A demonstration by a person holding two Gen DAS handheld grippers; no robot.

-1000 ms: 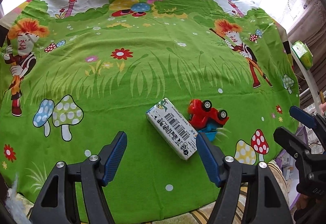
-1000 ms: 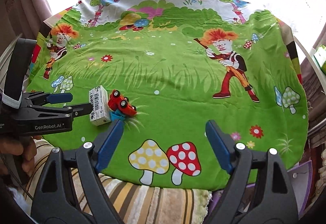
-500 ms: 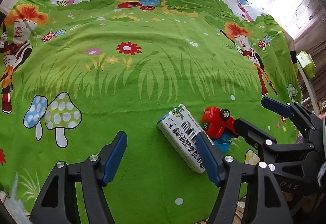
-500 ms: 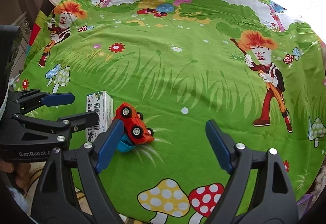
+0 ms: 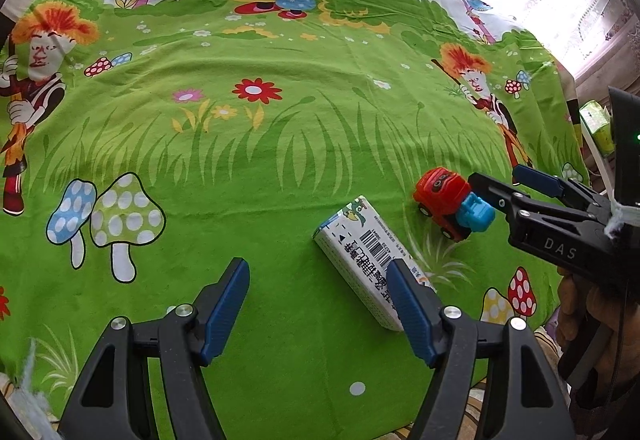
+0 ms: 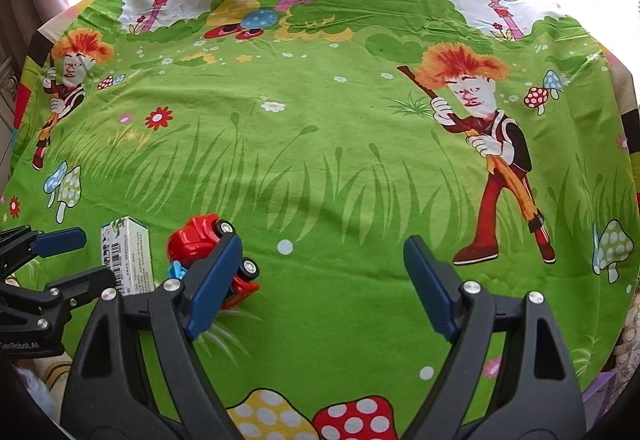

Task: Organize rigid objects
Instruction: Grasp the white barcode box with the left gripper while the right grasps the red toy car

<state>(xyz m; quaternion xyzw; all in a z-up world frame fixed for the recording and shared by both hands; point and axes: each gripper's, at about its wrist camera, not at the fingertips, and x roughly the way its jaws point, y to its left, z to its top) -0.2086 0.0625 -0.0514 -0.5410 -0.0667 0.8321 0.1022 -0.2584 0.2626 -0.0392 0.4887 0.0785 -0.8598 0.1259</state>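
A bright green cartoon-print cloth (image 5: 280,160) with mushrooms, flowers and orange-haired figures covers the table. Two task things lie near its close edge: a white carton (image 5: 368,260) printed with a barcode, lying flat, and a red toy truck (image 5: 442,200) with a blue rear part.

In the left wrist view, the left hand-held gripper (image 5: 318,304) hangs over the cloth with its blue pads spread apart and nothing between them. The carton sits at about 4 o'clock from the picture's centre, running diagonally, its near end passing behind the right-side finger (image 5: 408,304); whether it touches that finger cannot be told. The truck stands just beyond the carton, at about 3 o'clock, apart from it.

The right hand-held gripper (image 5: 500,184) reaches in from the 3 o'clock edge, held by a hand (image 5: 576,304). Its jaws stand wide open, one tip just above the truck's blue part and the other past it. The pads do not press on the toy.

In the right wrist view, the truck (image 6: 200,244) lies at about 8 o'clock, partly hidden behind the left-side finger (image 6: 214,284), and looks tipped, its wheels facing up and right. The carton (image 6: 128,256) is just to its 9 o'clock side, next to the left hand-held gripper's (image 6: 76,260) tips.
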